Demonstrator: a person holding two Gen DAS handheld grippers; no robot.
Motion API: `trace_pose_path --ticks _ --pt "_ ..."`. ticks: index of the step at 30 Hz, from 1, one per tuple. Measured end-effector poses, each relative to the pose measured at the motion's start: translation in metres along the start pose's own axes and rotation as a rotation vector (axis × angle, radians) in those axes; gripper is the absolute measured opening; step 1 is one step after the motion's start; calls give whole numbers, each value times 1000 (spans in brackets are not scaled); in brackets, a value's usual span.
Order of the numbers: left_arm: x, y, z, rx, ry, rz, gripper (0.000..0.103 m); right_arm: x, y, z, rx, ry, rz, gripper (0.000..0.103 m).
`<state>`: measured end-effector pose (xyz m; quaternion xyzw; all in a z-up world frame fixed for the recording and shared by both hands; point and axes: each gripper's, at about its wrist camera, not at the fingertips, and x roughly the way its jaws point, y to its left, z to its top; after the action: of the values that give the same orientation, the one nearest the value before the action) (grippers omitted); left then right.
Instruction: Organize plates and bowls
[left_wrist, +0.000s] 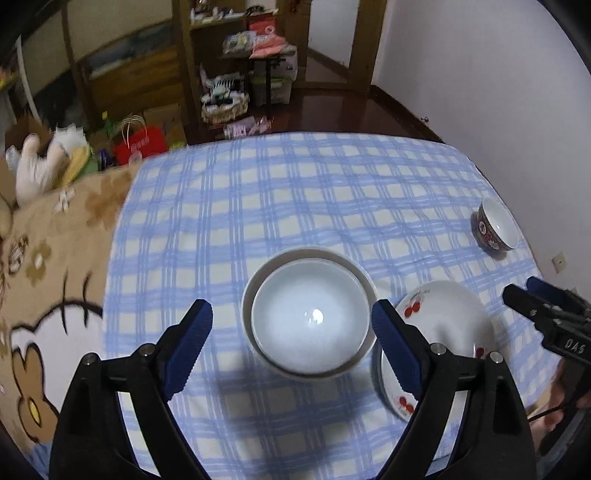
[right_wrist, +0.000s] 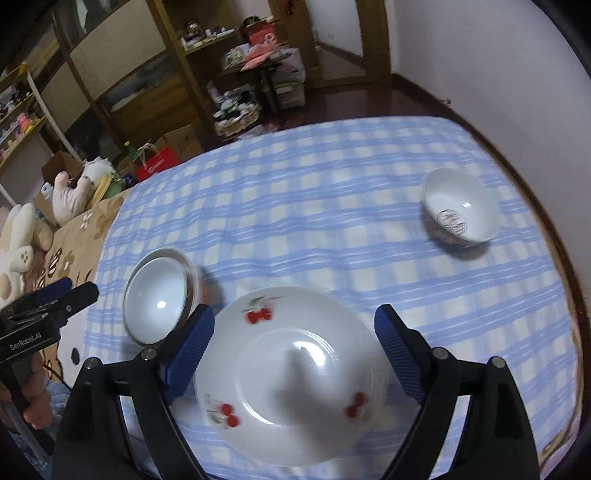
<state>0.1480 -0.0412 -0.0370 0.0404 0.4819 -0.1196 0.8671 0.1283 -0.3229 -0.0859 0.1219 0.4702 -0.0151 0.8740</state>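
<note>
A white bowl sits nested in a second white bowl on the blue checked cloth. My left gripper is open and hovers above it, a finger on each side. A white plate with cherries lies to the right of the bowls; it also shows in the left wrist view. My right gripper is open above that plate. A small red-patterned bowl stands alone at the far right; it also shows in the left wrist view. The nested bowls also show in the right wrist view.
The cloth lies on a bed with a brown cartoon blanket to the left. Plush toys sit at the far left edge. Shelves, boxes and a red bag stand on the floor beyond. A white wall is at right.
</note>
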Motion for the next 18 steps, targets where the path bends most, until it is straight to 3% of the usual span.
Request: trace_pose_path --ticks 8,15,18 --pt "0 -54 34 35 -36 -54 87 -4 -54 15 25 -38 -72 93" --pt "14 -120 65 104 -77 -192 87 -6 -104 35 96 -93 -87 93" --pt "27 -148 78 137 -83 -217 87 -5 -127 45 128 -122 -103 93"
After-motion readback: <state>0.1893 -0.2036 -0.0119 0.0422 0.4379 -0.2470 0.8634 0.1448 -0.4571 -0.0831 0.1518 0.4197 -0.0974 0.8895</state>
